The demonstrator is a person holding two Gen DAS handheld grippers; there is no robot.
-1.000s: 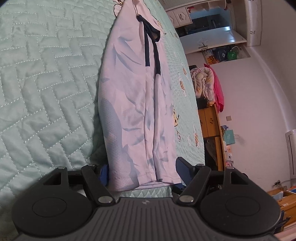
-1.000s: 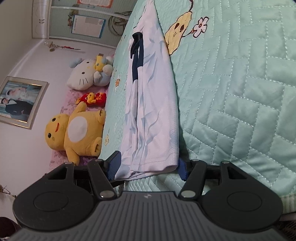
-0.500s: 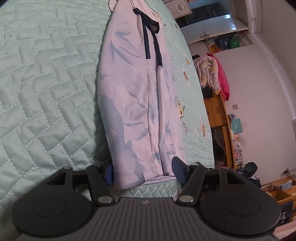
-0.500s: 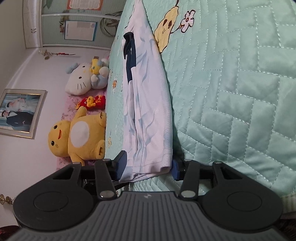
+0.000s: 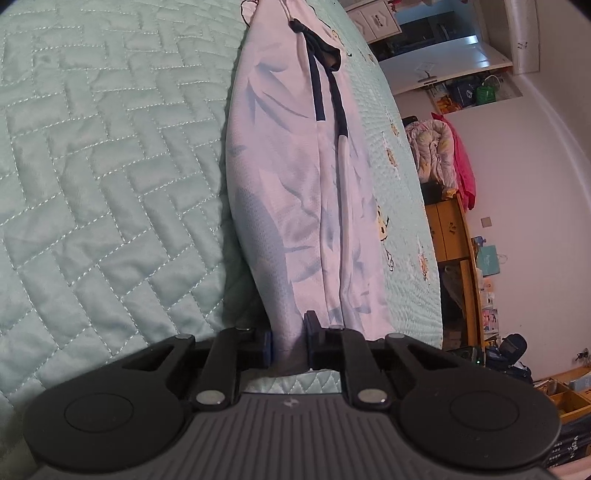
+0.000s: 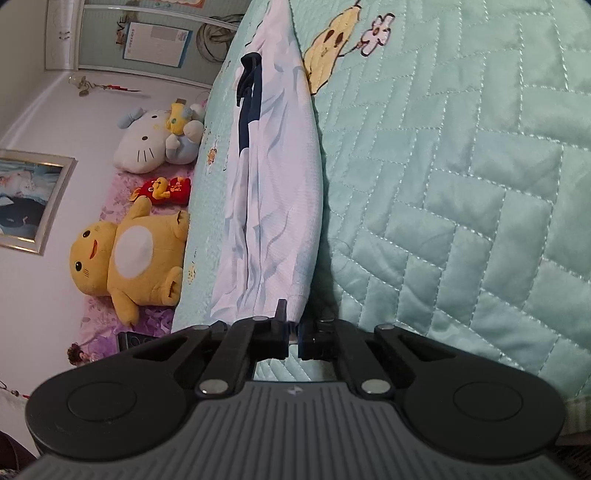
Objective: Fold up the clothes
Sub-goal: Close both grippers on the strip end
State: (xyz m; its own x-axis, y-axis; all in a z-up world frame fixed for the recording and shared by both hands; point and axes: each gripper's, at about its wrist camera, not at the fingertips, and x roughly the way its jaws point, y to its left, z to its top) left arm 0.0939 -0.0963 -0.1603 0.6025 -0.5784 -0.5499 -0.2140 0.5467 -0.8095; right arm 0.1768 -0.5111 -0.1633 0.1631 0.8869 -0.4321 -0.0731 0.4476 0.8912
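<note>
Left wrist view: my left hand-held gripper (image 5: 288,345) is closing, pinching the pale garment (image 5: 295,192) hem stretching ahead on the bed (image 5: 110,166).
Right wrist view: my right hand-held gripper (image 6: 291,341) is clamped on the garment's other end.

Bed (image 5: 110,184) covered with mint-green quilted bedspread (image 6: 461,184), herringbone stitching, yellow cartoon prints (image 6: 328,48). Pale pink-white walls (image 5: 517,166). Left wrist view: wooden cabinet (image 5: 450,229) beside the bed, bundled bedding (image 5: 434,151) and a pink garment (image 5: 465,166) piled on top, white cupboard doors (image 5: 376,20) far back, cluttered shelf with bags (image 5: 469,92), boxes on floor at lower right (image 5: 565,395). Right wrist view: framed picture (image 6: 26,199) on wall, white cat plush (image 6: 147,140), yellow plush (image 6: 129,258), small red plush (image 6: 166,190) on purple floral sheet (image 6: 107,314), poster (image 6: 157,44) on far wall. Even indoor light.
</note>
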